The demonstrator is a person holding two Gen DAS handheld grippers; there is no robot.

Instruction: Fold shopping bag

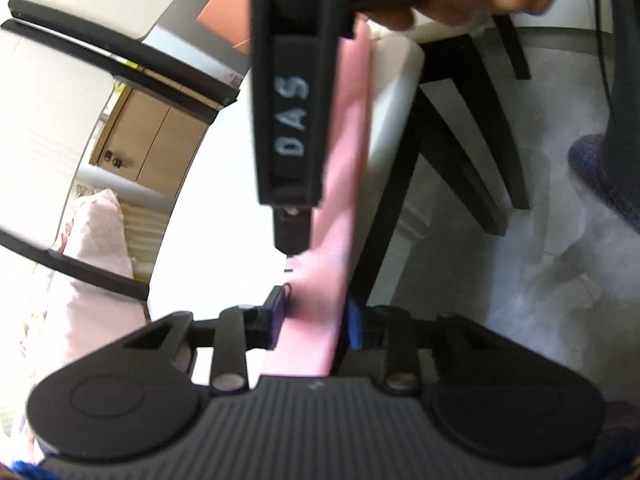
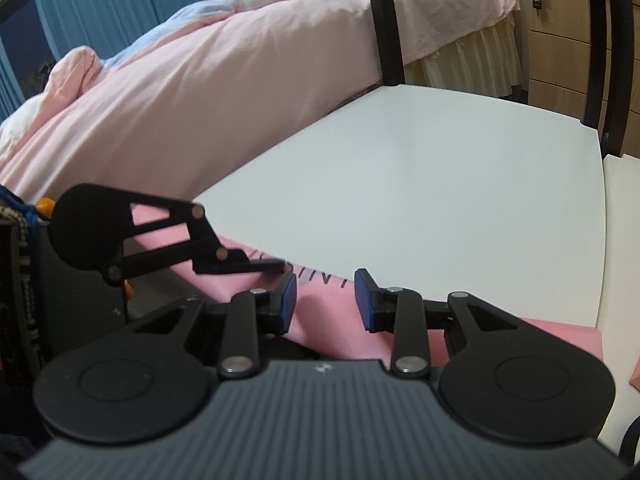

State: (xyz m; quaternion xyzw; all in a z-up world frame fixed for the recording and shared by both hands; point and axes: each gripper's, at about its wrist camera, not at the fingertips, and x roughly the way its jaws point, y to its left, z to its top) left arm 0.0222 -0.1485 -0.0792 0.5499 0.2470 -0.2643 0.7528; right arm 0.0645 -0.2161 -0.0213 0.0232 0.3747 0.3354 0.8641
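Bag, pink, lies flat at table near edge. Left gripper pinches its edge; right gripper hovers, blue pads parted. Advice: right should pinch the same edge squarely, keeping the fold line straight.

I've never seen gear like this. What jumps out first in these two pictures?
The pink bag stands out, lying at the near edge of a white table. In the left wrist view the left gripper is pinched shut on the bag's edge, with the other black tool hanging close above it. In the right wrist view the right gripper hovers open over the bag, and a bed with pink covers fills the background.
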